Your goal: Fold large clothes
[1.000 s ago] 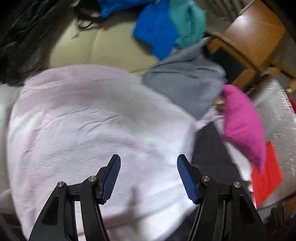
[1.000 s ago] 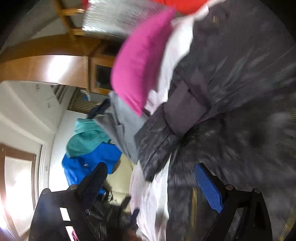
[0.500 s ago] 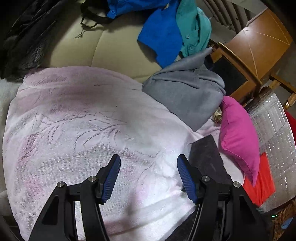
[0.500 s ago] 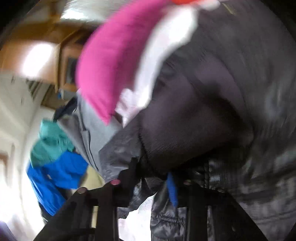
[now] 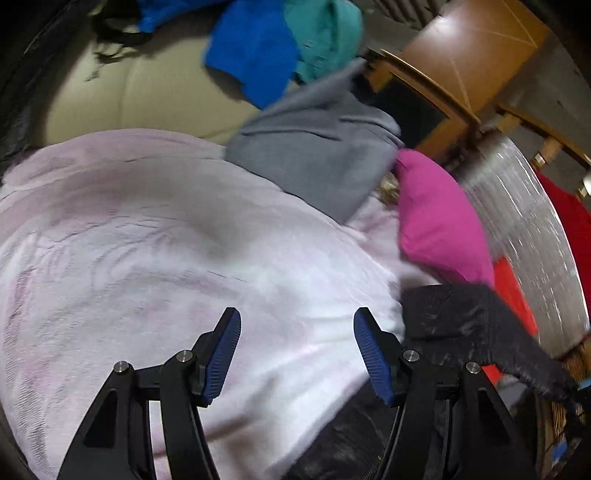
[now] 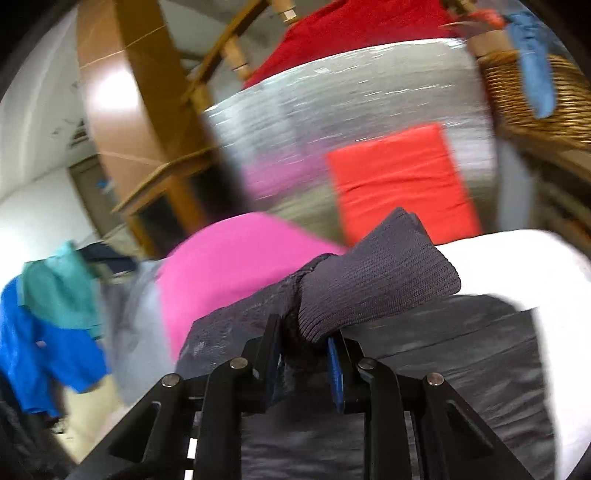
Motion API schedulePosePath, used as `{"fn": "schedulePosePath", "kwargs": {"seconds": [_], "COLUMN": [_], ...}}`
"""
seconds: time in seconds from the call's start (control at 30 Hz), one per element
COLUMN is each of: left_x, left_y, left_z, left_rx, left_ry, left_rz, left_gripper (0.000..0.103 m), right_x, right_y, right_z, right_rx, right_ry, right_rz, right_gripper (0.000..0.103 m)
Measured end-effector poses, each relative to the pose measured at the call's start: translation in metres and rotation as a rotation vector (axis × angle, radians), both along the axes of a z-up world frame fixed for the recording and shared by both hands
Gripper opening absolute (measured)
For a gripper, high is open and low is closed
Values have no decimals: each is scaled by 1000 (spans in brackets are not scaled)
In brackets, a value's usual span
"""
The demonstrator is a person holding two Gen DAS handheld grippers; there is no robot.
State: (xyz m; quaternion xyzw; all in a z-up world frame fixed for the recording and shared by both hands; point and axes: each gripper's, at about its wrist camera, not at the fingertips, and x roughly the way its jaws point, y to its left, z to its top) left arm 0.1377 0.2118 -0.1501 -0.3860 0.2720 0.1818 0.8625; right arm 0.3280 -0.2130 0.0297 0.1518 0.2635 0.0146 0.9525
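A dark grey quilted jacket (image 6: 443,354) lies on a pale pink blanket (image 5: 147,240). Its ribbed knit cuff (image 6: 376,280) sticks up between the blue pads of my right gripper (image 6: 303,332), whose jaws are closing on it and pinch the sleeve. In the left wrist view the lifted sleeve (image 5: 458,321) stretches away to the lower right. My left gripper (image 5: 295,317) hovers open above the blanket, just left of the jacket, with nothing between its fingers.
A grey garment (image 5: 314,155) and a magenta cushion (image 5: 439,221) lie at the blanket's far edge. Blue (image 5: 255,48) and teal (image 5: 325,33) clothes sit on the beige sofa. A wooden table (image 5: 469,48), silver mat (image 5: 524,206), red cloth (image 6: 399,184) and wicker basket (image 6: 535,99) stand on the right.
My right gripper went from wide open to pinching the jacket's cuff, then rose and rolled with it. The sleeve now hangs raised at the right of the left wrist view.
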Motion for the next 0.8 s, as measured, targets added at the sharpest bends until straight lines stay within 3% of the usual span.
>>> {"fn": "schedulePosePath", "kwargs": {"seconds": [0.1, 0.23, 0.33, 0.43, 0.53, 0.57, 0.63, 0.7, 0.8], "left_x": [6, 15, 19, 25, 40, 46, 71, 100, 145], "left_y": [-11, -27, -39, -51, -69, -77, -100, -125, -166], "left_z": [3, 4, 9, 14, 30, 38, 57, 64, 49], "left_rx": [30, 63, 118, 174, 168, 182, 180, 189, 286], "left_ry": [-1, 6, 2, 9, 15, 8, -18, -12, 60], "left_rz": [-36, -95, -132, -192, -316, -352, -458, -540, -623], "left_gripper": [64, 64, 64, 64, 65, 66, 81, 83, 83], "right_x": [-4, 3, 5, 1, -2, -2, 5, 2, 1], "right_y": [-39, -81, -96, -107, -109, -109, -111, -110, -116], "right_z": [-23, -88, -120, -118, -106, -109, -131, -155, -169], "right_rx": [-25, -47, -17, 44, 73, 72, 76, 116, 179], "right_ry": [41, 202, 254, 215, 163, 169, 237, 299, 302], "right_rz": [-67, -105, -108, -91, -72, -66, -63, -57, -47], "right_gripper": [25, 25, 25, 25, 25, 25, 25, 28, 28]}}
